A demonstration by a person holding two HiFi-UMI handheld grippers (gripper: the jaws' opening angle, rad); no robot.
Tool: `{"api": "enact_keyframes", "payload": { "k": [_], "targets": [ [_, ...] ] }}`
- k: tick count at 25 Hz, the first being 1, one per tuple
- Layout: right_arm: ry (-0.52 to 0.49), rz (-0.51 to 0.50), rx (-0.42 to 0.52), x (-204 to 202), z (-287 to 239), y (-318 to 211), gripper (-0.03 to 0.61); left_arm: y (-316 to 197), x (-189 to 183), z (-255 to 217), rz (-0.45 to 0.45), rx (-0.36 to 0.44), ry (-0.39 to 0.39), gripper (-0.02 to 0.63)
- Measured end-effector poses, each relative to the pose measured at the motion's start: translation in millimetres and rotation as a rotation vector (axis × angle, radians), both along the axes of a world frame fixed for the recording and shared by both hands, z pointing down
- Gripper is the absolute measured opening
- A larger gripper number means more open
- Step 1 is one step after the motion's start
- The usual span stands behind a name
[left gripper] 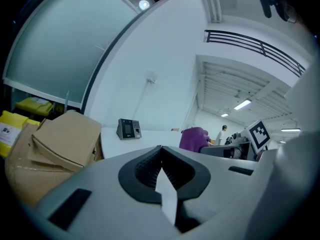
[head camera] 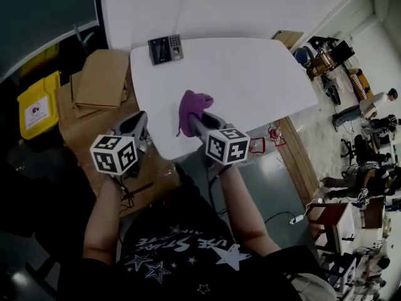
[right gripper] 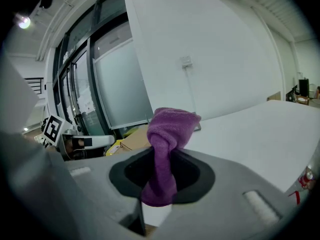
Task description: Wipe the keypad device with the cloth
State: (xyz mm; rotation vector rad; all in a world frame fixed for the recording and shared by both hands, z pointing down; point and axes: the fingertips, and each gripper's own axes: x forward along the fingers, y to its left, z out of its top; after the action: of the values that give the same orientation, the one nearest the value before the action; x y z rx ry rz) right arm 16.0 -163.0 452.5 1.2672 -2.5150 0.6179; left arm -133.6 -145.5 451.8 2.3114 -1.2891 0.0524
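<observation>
1. The right claw (head camera: 197, 119) (right gripper: 161, 170) is clamped on the purple cloth (head camera: 192, 107) (right gripper: 168, 132). The jaws pinch a twisted neck of it, so a bunched head stands out past the tips and a short tail hangs behind the pads.
2. The left claw (head camera: 138, 120) (left gripper: 160, 165) is closed, its ribbed pads meeting at the tips with nothing between them.
3. The right claw points forward and a little left over the near part of the white tabletop (head camera: 257, 74). Whether the cloth touches the surface cannot be told.
4. The left claw sits off the tabletop's near-left edge, above the cardboard (head camera: 100, 83), and points the same way as the right one.
5. Both bare forearms – left (head camera: 103, 218), right (head camera: 243, 202) – reach forward from the body, with the marker cubes riding just above the hands.
6. The keypad (head camera: 165, 49) (left gripper: 128, 129) stands at the far-left corner of the tabletop, tilted back – well apart from the cloth and from both claws.
</observation>
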Motion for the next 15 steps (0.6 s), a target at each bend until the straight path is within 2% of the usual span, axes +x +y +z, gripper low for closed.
{"api": "enact_keyframes", "payload": {
  "k": [10,15],
  "targets": [
    [-0.009,0.02,0.006,16.1,-2.9,27.7,0.092,16.8,16.9,-0.9,0.019,0.001,0.001,0.006],
    [-0.016,-0.004,-0.007,25.9,-0.7,49.4,0.092,34.4,32.1,-5.1,0.013,0.004,-0.015,0.006]
  ]
}}
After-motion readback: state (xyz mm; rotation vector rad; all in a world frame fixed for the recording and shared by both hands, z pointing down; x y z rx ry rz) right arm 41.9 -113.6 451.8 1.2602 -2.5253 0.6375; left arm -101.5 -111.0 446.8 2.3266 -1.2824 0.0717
